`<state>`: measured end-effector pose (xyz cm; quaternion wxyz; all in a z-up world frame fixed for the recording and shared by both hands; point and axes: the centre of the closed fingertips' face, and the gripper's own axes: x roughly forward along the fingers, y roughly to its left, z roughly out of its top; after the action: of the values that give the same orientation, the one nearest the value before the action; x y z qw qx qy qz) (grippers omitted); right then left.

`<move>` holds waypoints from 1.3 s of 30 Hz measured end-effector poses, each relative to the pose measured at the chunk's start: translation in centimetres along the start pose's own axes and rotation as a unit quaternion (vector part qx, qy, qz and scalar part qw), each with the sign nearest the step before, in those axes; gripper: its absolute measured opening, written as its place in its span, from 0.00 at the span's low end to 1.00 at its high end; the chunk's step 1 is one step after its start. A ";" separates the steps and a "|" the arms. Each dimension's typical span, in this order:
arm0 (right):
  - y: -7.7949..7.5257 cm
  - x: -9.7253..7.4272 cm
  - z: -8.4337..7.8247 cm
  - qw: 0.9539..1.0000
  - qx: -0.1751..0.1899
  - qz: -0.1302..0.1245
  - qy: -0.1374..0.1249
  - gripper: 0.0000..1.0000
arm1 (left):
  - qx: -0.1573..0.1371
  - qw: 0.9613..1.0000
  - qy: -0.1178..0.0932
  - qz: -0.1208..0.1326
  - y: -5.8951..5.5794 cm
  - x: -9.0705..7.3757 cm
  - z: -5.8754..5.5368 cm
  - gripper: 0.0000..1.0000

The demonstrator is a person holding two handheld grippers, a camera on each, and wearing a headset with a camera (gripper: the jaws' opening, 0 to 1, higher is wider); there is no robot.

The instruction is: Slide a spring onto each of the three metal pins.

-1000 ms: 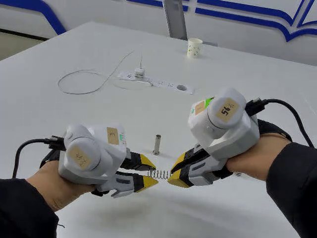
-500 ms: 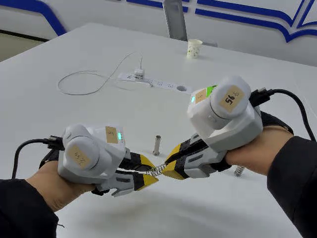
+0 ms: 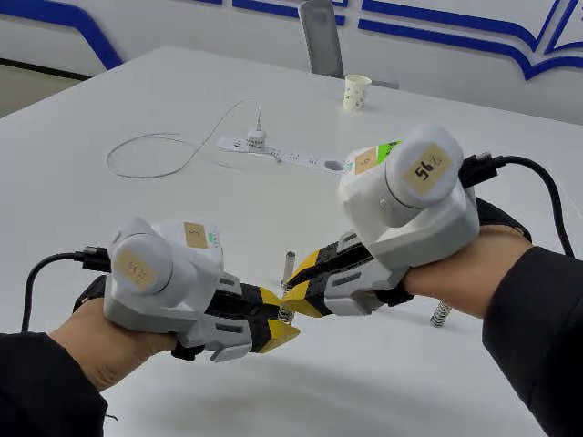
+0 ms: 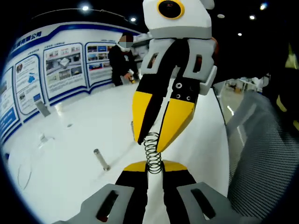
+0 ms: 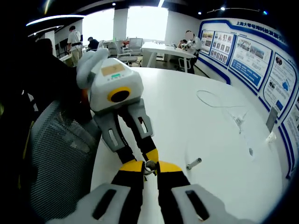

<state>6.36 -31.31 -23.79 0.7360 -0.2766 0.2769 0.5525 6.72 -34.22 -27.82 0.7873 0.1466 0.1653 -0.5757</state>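
At lower centre of the head view, the left tongs (image 3: 276, 326) pinch one end of a spring (image 4: 152, 151), and the right tongs (image 3: 293, 293) seem pressed onto its other end. A pin (image 3: 290, 265) stands on the surface (image 3: 137, 218) just behind them. A second spring (image 3: 440, 313) sits at lower right.

— Left gripper (image 3: 281, 317) colours?
— White shell, black jaws, yellow tips, tan label. Same on the right gripper (image 3: 293, 289), plus a green patch.
— Spring (image 4: 152, 154)?
— Silvery grey, like the metal pin (image 3: 289, 266).
— Around them?
— White table (image 3: 137, 209), blue stripes on white wall (image 3: 182, 23).
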 end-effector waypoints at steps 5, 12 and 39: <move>-0.1 -0.1 0.6 1.000 -0.004 -0.004 -0.015 0.12 | -0.023 1.000 -0.017 -0.003 0.1 -0.2 0.4 0.10; 0.0 0.1 0.2 1.000 -0.006 -0.007 -0.013 0.14 | -0.027 0.999 -0.025 -0.003 0.0 -0.2 0.6 0.10; -0.6 0.0 0.9 0.997 0.036 -0.013 -0.061 0.12 | -0.029 0.999 -0.035 0.015 0.7 -0.4 1.0 0.11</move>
<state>7.02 -30.83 -23.06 0.7681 -0.2199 0.2474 0.5482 7.34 -34.06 -26.74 0.8052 0.1054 0.1521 -0.5634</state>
